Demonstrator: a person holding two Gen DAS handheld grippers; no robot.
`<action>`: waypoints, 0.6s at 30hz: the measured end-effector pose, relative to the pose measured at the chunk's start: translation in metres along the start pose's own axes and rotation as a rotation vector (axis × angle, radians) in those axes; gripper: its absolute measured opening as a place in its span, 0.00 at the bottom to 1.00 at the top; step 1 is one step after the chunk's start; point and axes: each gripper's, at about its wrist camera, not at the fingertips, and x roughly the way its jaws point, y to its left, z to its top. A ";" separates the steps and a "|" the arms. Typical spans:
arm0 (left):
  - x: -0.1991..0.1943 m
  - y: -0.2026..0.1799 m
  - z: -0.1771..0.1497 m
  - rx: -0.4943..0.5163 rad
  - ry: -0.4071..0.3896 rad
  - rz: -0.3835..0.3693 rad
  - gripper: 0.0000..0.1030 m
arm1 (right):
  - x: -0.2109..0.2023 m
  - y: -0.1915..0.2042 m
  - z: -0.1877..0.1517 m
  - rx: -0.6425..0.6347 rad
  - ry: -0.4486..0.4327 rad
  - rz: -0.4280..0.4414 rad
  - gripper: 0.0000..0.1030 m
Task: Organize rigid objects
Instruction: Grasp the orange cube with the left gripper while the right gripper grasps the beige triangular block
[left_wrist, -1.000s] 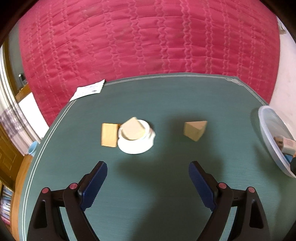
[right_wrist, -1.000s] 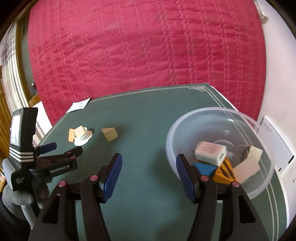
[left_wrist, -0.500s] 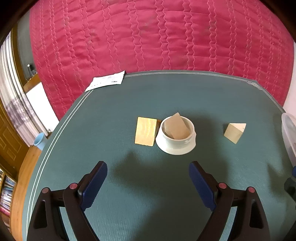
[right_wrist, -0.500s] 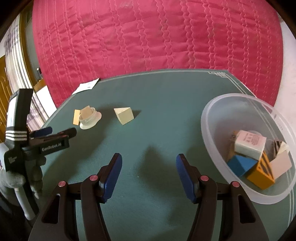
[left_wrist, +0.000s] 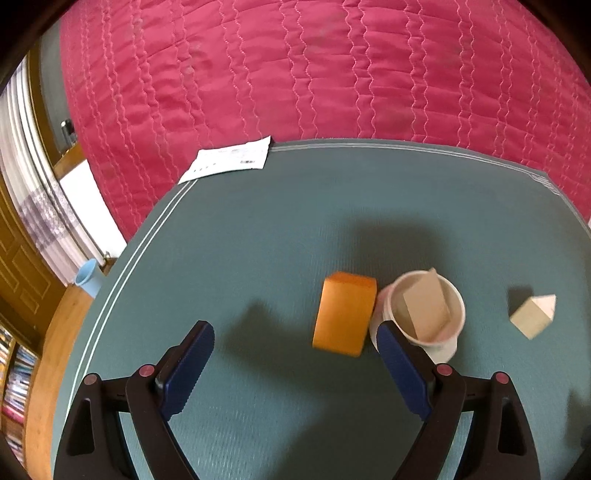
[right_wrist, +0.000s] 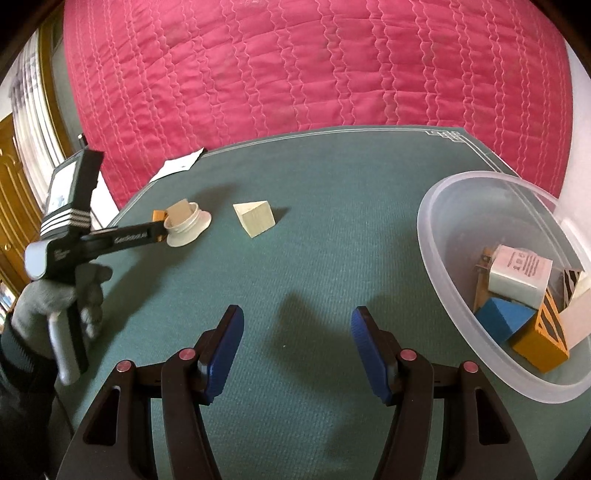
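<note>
Two hand-held grippers are hovering over a green table mat (right_wrist: 332, 229), each with blue-padded jaws parted and nothing between them. Nearest the camera in the right wrist view, the right gripper (right_wrist: 297, 343) is standing at a moderate gap above bare mat, just to the left of the clear plastic bowl (right_wrist: 436, 236) that is sitting at the mat's right edge. Inside that bowl, a white box (right_wrist: 519, 275), a blue block (right_wrist: 504, 319), an orange-and-black striped block (right_wrist: 541, 341) and a pale block (right_wrist: 580, 317) are lying heaped together.

Well to the left of the bowl, a person's grey-gloved hand (right_wrist: 55, 299) is holding the left gripper (left_wrist: 295, 345), its jaws spread wide. In the left wrist view, an orange block (left_wrist: 345, 314) is lying flat on the mat just ahead of those jaws, nearer the right finger, and is touching or nearly touching a small white cup (left_wrist: 424, 315) on the side away from the bowl. The right finger's tip is overlapping the cup's near wall; contact cannot be told. A tan wooden piece (left_wrist: 426, 308) is leaning tilted inside the cup. Between the cup and the bowl, a pale wooden wedge (right_wrist: 255, 218) is resting alone on the mat.

Farther back, a white paper slip (left_wrist: 229, 162) is overhanging the mat's far left corner, and a quilted red cover (left_wrist: 314, 66) is filling the background.
</note>
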 end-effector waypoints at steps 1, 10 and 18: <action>0.002 -0.001 0.002 0.006 -0.004 0.007 0.89 | 0.000 0.000 0.000 0.000 0.000 0.001 0.60; 0.021 -0.005 0.014 0.017 0.030 -0.046 0.71 | 0.002 -0.001 0.001 0.010 0.010 0.008 0.60; 0.018 -0.007 0.014 0.003 0.026 -0.180 0.30 | 0.006 0.000 0.000 0.005 0.026 0.000 0.60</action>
